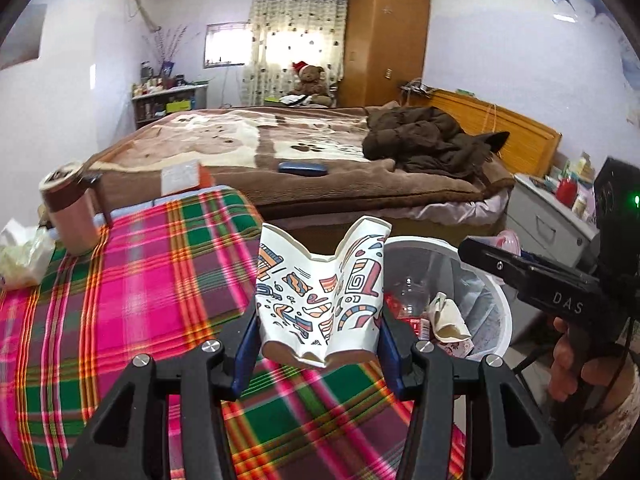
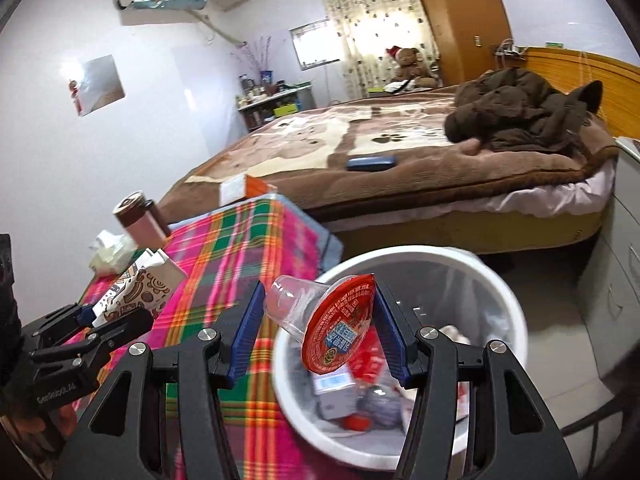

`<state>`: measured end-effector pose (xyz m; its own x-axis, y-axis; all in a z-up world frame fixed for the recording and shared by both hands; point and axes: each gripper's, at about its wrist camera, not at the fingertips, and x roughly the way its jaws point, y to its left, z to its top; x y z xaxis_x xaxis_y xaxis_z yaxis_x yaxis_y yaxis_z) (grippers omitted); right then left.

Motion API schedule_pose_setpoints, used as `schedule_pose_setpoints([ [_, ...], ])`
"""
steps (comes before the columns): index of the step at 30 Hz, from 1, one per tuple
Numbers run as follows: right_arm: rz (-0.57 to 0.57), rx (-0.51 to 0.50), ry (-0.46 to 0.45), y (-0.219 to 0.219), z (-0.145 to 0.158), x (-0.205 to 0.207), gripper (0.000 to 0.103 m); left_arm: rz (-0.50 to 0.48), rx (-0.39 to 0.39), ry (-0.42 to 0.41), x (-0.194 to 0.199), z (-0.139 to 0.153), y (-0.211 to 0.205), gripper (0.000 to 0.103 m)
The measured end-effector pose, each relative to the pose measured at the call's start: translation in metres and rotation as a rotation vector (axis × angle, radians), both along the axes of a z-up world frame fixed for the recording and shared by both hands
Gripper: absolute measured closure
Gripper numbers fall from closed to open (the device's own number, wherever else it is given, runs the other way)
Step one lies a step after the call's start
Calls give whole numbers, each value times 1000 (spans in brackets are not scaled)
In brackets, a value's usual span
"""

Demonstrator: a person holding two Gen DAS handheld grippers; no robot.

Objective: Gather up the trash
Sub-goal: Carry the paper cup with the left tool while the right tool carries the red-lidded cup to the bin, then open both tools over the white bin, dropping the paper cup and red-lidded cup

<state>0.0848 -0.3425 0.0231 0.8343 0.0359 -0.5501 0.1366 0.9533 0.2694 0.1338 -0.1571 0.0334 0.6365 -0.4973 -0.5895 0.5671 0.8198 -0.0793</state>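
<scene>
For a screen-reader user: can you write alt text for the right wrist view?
The right hand-held gripper holds a clear plastic cup with a red foil lid over a white trash bin beside a plaid-covered table. At left, the left hand-held gripper holds a crushed patterned paper cup.

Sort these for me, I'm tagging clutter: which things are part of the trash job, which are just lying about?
Job: crushed paper cup, plastic cup, bin.
Lying about: thermos, tissues, jacket, teddy bear, blue case.
</scene>
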Motion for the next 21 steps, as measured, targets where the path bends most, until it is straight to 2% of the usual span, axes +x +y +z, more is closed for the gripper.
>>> schedule_pose_setpoints([
  [10,-112,-19,92,-43,-21,4,47,-93,22,43,-3,-16,-61,50],
  [21,-141,-25,184,-69,-40,10,47,-143,60,93,-4,-37,-100,48],
])
